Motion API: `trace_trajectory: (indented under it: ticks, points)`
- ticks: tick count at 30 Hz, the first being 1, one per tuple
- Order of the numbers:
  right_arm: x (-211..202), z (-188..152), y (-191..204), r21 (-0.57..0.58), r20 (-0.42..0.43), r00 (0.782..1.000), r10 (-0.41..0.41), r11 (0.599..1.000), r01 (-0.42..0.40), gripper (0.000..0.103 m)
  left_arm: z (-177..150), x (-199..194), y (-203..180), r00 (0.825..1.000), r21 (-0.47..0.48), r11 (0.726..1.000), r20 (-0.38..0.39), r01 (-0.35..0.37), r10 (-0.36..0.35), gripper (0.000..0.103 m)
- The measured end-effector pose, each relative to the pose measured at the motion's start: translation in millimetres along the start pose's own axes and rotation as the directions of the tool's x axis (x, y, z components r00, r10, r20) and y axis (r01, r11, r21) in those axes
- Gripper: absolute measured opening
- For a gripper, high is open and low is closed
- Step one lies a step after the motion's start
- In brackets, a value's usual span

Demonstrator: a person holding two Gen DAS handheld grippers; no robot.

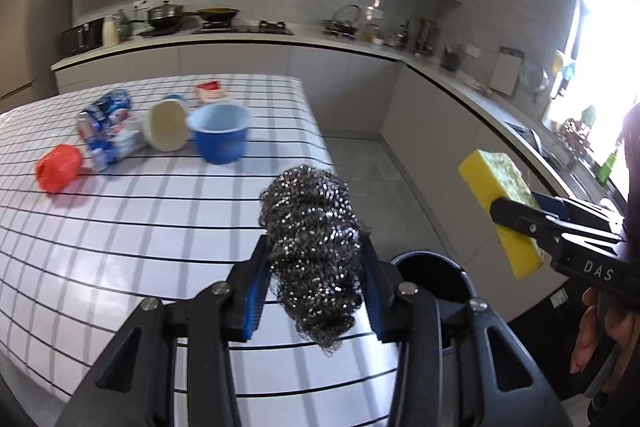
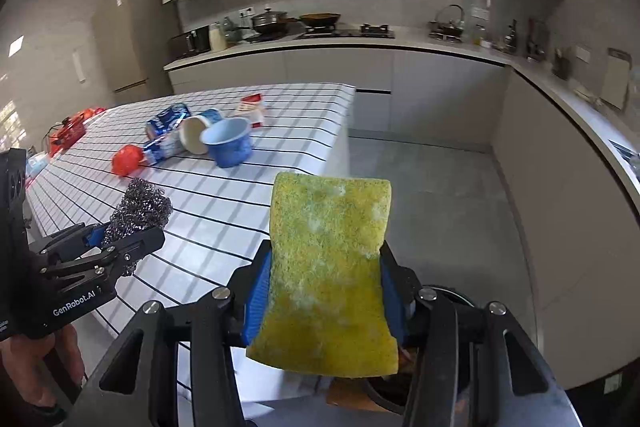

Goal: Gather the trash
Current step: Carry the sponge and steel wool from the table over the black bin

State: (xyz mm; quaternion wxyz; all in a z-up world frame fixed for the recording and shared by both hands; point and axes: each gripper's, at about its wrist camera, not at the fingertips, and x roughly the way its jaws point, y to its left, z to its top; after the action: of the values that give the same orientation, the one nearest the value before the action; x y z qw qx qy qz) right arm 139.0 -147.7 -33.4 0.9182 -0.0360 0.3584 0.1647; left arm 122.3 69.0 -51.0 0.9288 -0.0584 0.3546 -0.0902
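Left gripper (image 1: 316,267): clamped on the scourer (image 1: 312,239); blue pads press it from both sides; the steel wad bulges above and hangs below the pads
Right gripper (image 2: 326,291): clamped on the sponge (image 2: 328,267); pads grip its lower half by the side edges; scouring face toward the camera; the sponge bows slightly between the pads
Hands: a hand (image 2: 36,371) holds the left gripper's handle; another hand (image 1: 600,335) sits under the right gripper's handle
Landmark: table (image 1: 140,227) with white cloth, black grid lines
Scourer, place: held over the table's near corner, off the cloth
Sponge, place: held past the table's right edge, over the floor
Bin (image 1: 436,275): dark, round, open; on the floor just beside the table's near right corner; below and between the two grippers; partly hidden by both
Trash on table, far end: red bag (image 1: 58,167) nearest the left; blue-white wrapper (image 1: 108,131) just beside it; white cup (image 1: 168,125) on its side, touching the wrapper; blue cup (image 1: 220,137) upright, just beside the white cup; red-white packet (image 1: 212,91) behind them, near the far edge
Contact with table trash: none; both grippers well apart from it
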Motion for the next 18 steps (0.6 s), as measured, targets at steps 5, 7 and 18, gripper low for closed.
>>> trace_trajectory:
  ticks: [5,7,18]
  points:
    - [-15.0,-13.0,-35.5,0.026,-0.006,0.999,-0.032,0.999,0.033,0.051,-4.0,11.6,-39.3,0.999,0.043,0.998,-0.021,0.044,-0.044,0.043]
    - [-20.8,-18.6,-50.7,0.038,-0.010,0.999,-0.044,0.998,0.045,0.051,-4.2,15.4,-50.8,0.998,0.053,0.997,-0.027,0.057,-0.056,0.043]
    - [-37.4,-46.6,-112.0,0.065,-0.042,0.996,-0.074,0.995,0.076,0.051,-11.5,40.6,-108.6,0.993,0.097,0.990,-0.074,0.100,-0.094,0.043]
